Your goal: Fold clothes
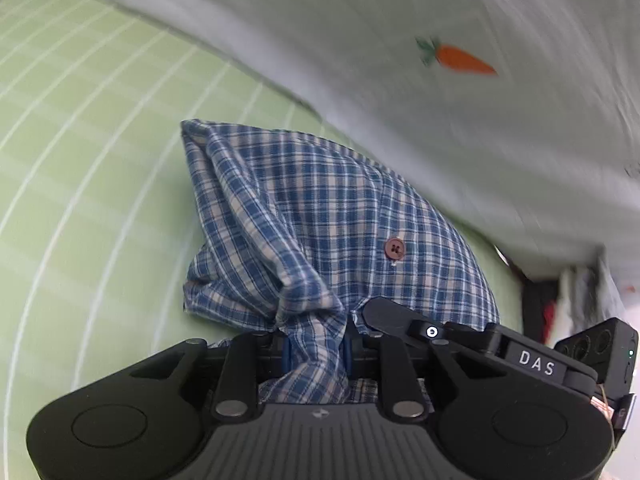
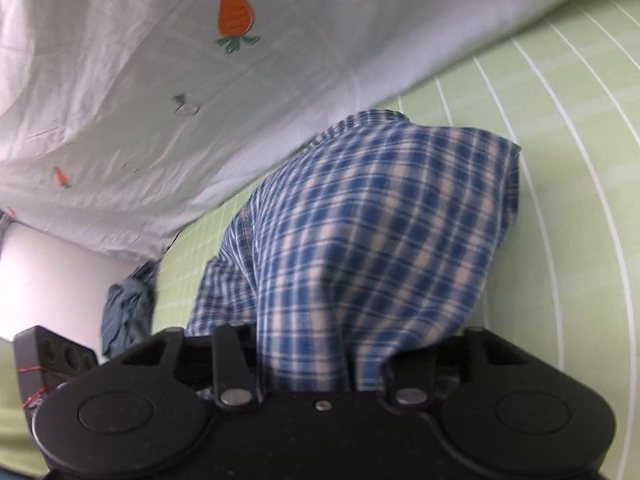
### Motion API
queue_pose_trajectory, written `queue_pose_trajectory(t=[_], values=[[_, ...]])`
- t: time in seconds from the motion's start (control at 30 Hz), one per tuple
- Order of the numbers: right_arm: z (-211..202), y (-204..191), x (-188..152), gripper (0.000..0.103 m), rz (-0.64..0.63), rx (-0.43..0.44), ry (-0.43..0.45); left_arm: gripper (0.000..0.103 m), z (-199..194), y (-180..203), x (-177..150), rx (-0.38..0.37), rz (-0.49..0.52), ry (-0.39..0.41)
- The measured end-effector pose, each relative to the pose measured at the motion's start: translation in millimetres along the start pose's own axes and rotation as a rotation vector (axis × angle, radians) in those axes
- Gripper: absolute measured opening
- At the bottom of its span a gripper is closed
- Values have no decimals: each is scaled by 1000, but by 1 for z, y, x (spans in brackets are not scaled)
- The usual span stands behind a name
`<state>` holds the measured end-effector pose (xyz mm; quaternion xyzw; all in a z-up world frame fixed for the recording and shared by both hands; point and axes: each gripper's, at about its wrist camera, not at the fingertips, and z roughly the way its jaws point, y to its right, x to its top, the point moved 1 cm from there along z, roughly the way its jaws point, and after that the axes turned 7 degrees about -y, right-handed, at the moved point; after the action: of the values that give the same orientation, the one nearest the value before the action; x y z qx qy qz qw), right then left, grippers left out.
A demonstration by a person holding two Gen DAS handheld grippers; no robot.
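green striped sheet [image 1: 100, 160] | left tongs [image 1: 316, 354] clamp plaid shirt [image 1: 320, 216] | right tongs [image 2: 304, 364] clamp same shirt

A blue-and-cream checked shirt [image 1: 320, 216] with a reddish button [image 1: 395, 248] is hanging bunched and creased, apparently lifting off the green striped sheet [image 1: 100, 152].

Two close wrist views along the jaws, sharing plaid shirt [image 1: 320, 208] and green sheet [image 2: 560, 160].
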<state>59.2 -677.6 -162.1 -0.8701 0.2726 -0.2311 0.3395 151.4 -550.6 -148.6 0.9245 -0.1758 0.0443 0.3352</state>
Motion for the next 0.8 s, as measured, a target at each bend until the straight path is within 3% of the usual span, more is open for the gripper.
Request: queue_pose_trajectory(t=[0.17,0.37,0.8], values=[[-47,-9,-76,43,47,-3,-22,23,-32,15,-67,-17,32,-68],[-119,-14,-170,43,138,-16,59,23,-61,37,-140,-75,96,-127],[-237,-8,-264,43,233,-147,327,23,-50,124,-207,-219,344,-240]])
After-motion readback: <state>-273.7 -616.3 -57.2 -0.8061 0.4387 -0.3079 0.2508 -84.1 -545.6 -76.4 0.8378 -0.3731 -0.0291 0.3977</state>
